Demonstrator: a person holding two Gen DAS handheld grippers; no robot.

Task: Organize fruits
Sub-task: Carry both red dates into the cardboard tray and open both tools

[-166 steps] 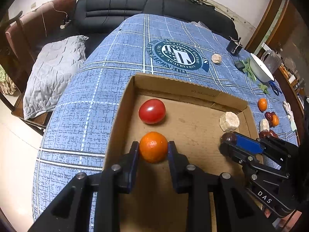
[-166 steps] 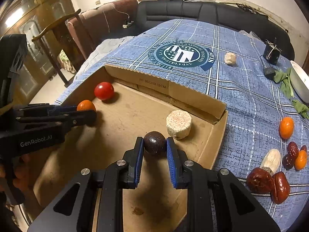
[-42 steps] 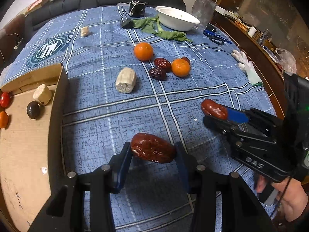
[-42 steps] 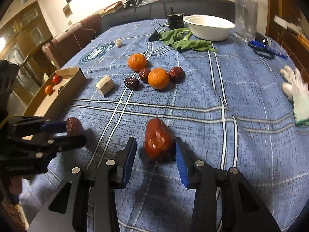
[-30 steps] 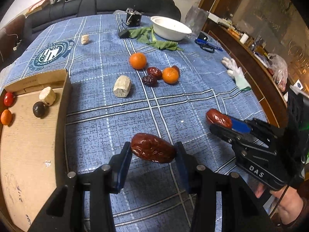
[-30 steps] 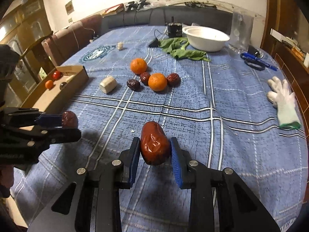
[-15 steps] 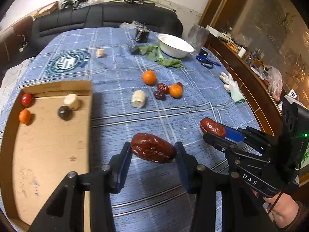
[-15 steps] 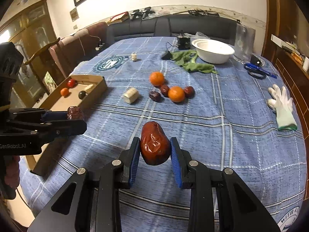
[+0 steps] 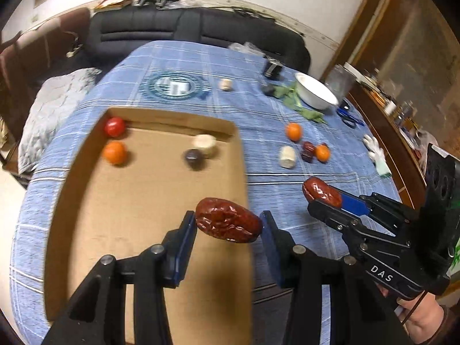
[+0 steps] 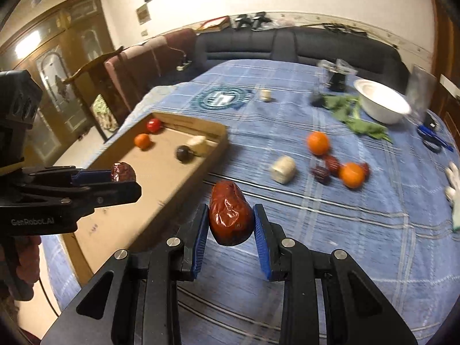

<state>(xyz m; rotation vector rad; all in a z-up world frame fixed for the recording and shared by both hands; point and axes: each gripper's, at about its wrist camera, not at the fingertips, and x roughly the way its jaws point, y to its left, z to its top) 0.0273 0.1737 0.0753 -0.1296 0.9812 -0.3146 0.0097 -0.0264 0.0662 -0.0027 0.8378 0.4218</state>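
- Carry step: both grippers loaded, heading for the box (image 9: 238, 155).
- Left gripper (image 9: 227, 230) clamped on a red date (image 9: 227, 224), hanging over the box's near right part.
- Right gripper (image 10: 230, 230) clamped on a second date (image 10: 230, 218), above the cloth (image 10: 330, 230) just outside the box wall.
- Box holds a tomato (image 9: 114, 126), orange (image 9: 115, 152), dark fruit (image 9: 194, 156), pale chunk (image 9: 204, 143).
- Next, likely: lower each date onto bare cardboard, clear of the others, then open.

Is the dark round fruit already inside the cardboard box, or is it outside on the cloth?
Inside. The dark round fruit lies on the cardboard box floor beside a pale chunk.
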